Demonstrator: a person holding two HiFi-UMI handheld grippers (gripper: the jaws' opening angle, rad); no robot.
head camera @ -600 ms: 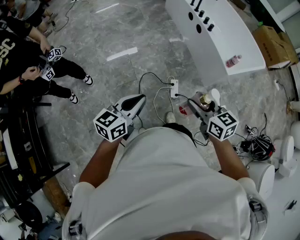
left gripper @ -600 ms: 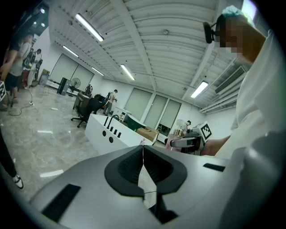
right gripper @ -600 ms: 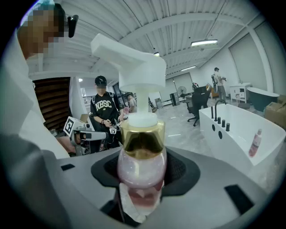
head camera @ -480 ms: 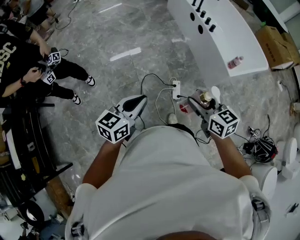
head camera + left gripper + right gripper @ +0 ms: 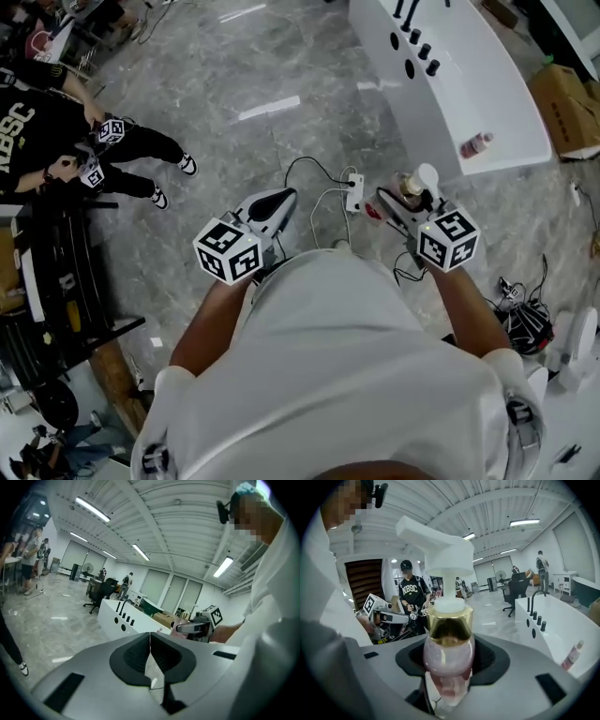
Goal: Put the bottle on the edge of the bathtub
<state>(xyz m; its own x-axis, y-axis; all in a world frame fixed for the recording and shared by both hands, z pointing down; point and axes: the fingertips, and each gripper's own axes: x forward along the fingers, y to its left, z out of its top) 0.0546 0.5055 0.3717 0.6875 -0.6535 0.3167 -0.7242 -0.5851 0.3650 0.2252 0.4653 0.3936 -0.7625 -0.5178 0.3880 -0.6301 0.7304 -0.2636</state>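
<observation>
**Head view.** Your right claw (image 5: pixel 405 195) is clamped on a pump bottle (image 5: pixel 410 190) and holds it above the grey marble floor (image 5: pixel 225 84), just beside a white power strip (image 5: pixel 354 192). The bottle is near the white bathtub (image 5: pixel 427 112) but not on its edge. Your left claw (image 5: pixel 274 201) points forward, well to the left of the bottle, with its jaws together. A small pink bottle (image 5: pixel 475 145) lies on the bathtub's edge at the right. A cardboard box (image 5: pixel 572 103) sits beyond the tub. A person in black (image 5: pixel 56 131) stands at the upper left.

**Left gripper view.** The left claw's two dark pads meet along one closed seam, with nothing between them. Past them you see the bathtub's outer wall with a row of black tap fittings (image 5: pixel 125 618). At the right is your other claw with its marker cube (image 5: pixel 217 616).

**Right gripper view.** The pump bottle stands upright between the right claw's jaws, which press on its lower body. It has a translucent pink body, a gold collar (image 5: pixel 450 620) and a white pump head (image 5: pixel 440 545). The bathtub lies to the right, with the small pink bottle on its rim. The person in black stands behind, left of centre.
</observation>
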